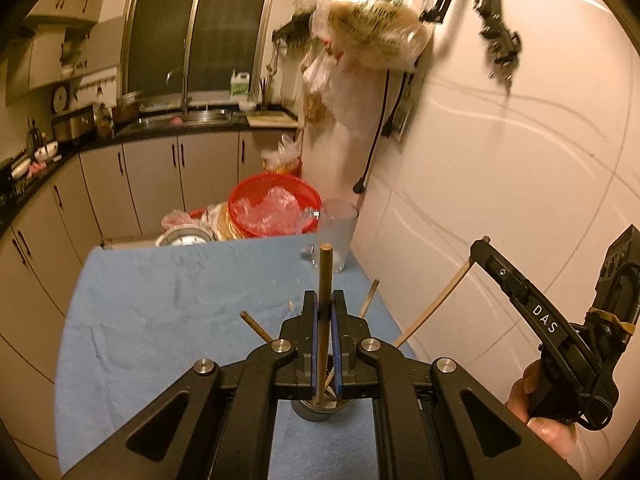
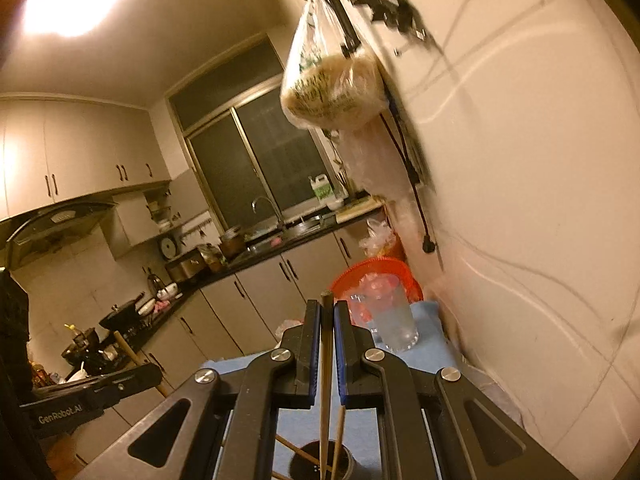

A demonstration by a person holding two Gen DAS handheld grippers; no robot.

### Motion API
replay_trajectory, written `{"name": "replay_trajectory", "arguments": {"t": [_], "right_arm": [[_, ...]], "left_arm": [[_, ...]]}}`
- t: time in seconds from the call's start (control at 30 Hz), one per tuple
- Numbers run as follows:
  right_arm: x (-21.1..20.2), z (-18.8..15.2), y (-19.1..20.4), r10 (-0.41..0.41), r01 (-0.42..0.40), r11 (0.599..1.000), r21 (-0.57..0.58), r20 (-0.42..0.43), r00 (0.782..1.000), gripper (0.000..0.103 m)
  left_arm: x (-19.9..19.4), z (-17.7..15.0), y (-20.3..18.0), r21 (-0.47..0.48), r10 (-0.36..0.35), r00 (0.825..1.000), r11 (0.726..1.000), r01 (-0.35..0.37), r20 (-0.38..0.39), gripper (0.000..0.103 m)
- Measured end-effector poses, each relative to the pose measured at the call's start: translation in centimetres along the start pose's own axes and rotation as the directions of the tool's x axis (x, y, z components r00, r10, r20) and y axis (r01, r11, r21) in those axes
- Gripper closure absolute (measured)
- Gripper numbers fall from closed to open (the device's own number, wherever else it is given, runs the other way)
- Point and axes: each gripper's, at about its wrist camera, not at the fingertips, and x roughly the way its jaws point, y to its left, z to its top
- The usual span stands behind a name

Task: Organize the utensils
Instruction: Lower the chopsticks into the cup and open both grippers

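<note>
Chopsticks [image 1: 325, 300]: 1 in each claw | 2 claws clamped | 1 glass [image 1: 335, 236]

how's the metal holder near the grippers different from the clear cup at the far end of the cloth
The metal holder is opaque and squat; the clear cup is see-through, frosted and taller. The metal holder has chopsticks standing in it; the clear cup holds none. The metal holder sits right under the left gripper; the clear cup stands by the wall. Both stand upright on the blue cloth.
</note>
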Motion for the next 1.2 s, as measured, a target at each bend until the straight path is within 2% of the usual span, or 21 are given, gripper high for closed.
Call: {"name": "replay_trajectory", "arguments": {"t": [0.17,0.67,0.93,1.2], "right_arm": [[2.6,-1.5,-0.8,-0.009,0.01,1.0,0.006,-0.066,0.998,0.096],[6.8,-5.2,-2.2,-0.003,0.011,0.999,0.036,-0.216,0.976,0.095],[7.1,-5.4,-2.3,0.013,-0.001,0.999,0.051,-0.246,0.969,0.093],[5.1,-4.7,-1.7,0.012,-0.001,0.999,0.049,-0.213,0.977,0.09]], "left_arm": [[3.1,-1.0,1.0,-0.029,0.001,0.998,1.0,-0.003,-0.07,0.097],[7.2,-3.6,2.6,-0.065,-0.006,0.985,0.998,-0.005,-0.175,0.097],[6.8,-3.7,2.7,-0.07,-0.011,0.985,0.998,-0.002,-0.171,0.096],[4.8,-3.6,3.1,-0.082,-0.02,0.989,0.997,0.008,-0.146,0.09]]}}
